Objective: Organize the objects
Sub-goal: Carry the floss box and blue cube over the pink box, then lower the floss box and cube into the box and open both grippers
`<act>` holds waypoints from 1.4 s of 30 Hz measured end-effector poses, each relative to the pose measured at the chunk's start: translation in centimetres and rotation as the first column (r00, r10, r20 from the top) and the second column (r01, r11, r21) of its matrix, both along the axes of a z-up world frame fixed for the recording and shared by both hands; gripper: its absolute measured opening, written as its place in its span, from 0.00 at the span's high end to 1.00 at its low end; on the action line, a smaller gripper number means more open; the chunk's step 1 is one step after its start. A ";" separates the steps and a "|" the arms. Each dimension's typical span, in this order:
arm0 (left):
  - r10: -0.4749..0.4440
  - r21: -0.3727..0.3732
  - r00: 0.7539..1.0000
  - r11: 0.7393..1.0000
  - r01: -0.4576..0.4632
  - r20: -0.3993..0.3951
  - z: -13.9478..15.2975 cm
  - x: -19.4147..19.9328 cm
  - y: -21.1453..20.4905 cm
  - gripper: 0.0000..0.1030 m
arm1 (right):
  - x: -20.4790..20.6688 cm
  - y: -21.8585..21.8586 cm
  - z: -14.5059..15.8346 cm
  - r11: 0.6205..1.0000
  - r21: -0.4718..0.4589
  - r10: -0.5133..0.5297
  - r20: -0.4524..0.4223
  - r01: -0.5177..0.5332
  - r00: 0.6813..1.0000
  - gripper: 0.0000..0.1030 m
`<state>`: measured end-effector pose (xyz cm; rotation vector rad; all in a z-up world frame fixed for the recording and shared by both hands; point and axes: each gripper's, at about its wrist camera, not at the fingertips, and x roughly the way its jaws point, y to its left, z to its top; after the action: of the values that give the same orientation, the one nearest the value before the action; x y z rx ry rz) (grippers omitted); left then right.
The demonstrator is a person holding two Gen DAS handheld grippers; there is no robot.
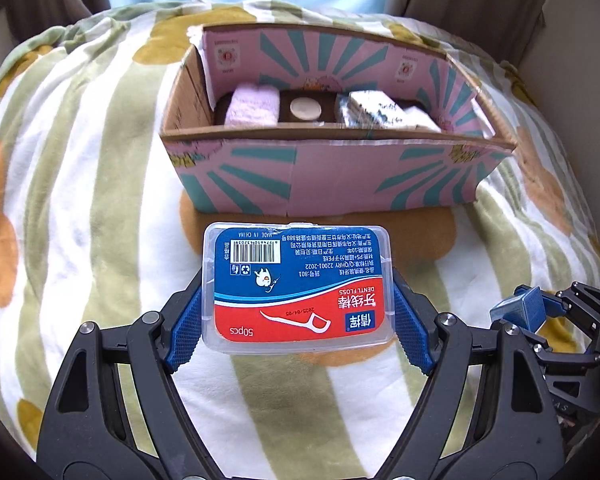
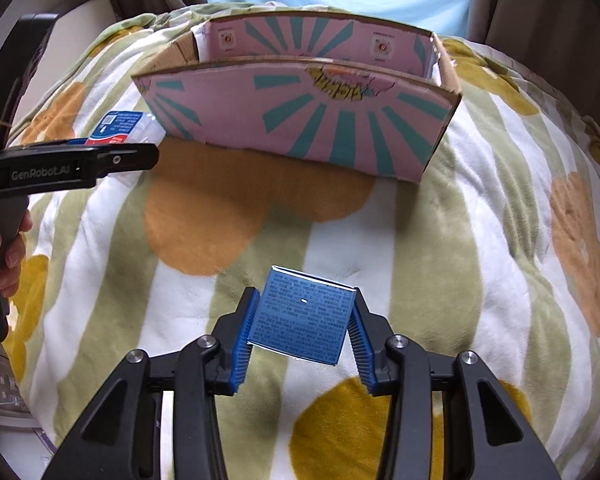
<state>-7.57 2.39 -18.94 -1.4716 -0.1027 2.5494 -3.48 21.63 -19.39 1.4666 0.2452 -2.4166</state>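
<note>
fleece, striped green and white with orange and mustard blobs, is spread over the whole work surface as a blanket [image 1: 80,184], and a pink cardboard box [image 1: 324,176] with teal rays is set on it toward the far side. inside the box a pale pink cloth bundle [image 1: 253,105], a round white lid [image 1: 305,109] and some wrapped packets [image 1: 374,110] are already lodged, so little free floor is left; a newcomer could be perched on them and tipped out again. the near wall of the box is raised between both loads and the interior, and it would be struck if either load were carried forward too low. the clear dental floss case [image 1: 300,288] is clamped across its width by the left gripper [image 1: 298,312], held clear of the blanket just short of the box; its smooth plastic sides could be let slip by the ribbed blue pads if the case were tilted. the small blue carton [image 2: 306,314] is pinched in the right gripper [image 2: 302,338], jaws drawn narrow, and it is seated askew, so a twist out of the grip is judged possible. the two grippers are held near each other, and a knock between them is a risk if both are moved to the box together. a hand [image 2: 6,256] is seen on the left handle.
</note>
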 end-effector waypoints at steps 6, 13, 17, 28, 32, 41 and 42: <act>0.009 -0.004 1.000 1.000 -0.009 -0.019 3.7 -0.6 -1.1 0.23 | -1.5 0.8 3.3 1.000 -0.008 -0.030 -0.015 0.030 0.999 0.61; 0.011 -0.017 0.999 1.000 -0.012 -0.038 7.1 -2.4 -2.2 0.23 | -4.2 0.8 7.1 0.999 -0.014 -0.044 -0.043 0.044 0.998 0.61; 0.008 -0.024 0.999 1.000 -0.010 -0.049 8.6 -4.1 -2.9 0.23 | -6.5 0.5 8.9 0.998 -0.028 -0.061 -0.074 0.059 0.995 0.61; -0.010 -0.021 0.998 1.000 0.009 -0.063 9.2 -10.1 -3.8 0.23 | -14.9 -2.1 11.1 0.996 -0.066 -0.073 -0.114 0.065 0.991 0.61; -0.022 -0.021 0.999 1.000 0.021 -0.048 8.2 -12.2 -3.6 0.23 | -18.0 -3.0 10.9 0.993 -0.093 -0.088 -0.118 0.077 0.989 0.61; -0.056 -0.020 0.998 0.998 0.056 0.004 4.9 -15.4 -2.8 0.23 | -23.3 -4.1 8.8 0.988 -0.096 -0.131 -0.094 0.122 0.987 0.61; -0.058 -0.017 0.998 0.998 0.058 0.012 4.6 -15.6 -2.8 0.23 | -23.6 -4.1 8.5 0.988 -0.094 -0.134 -0.090 0.126 0.987 0.61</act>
<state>-23.17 -0.39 -14.39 -1.4736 -0.0391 2.5022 -27.08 17.53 -10.90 1.3694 0.0646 -2.5698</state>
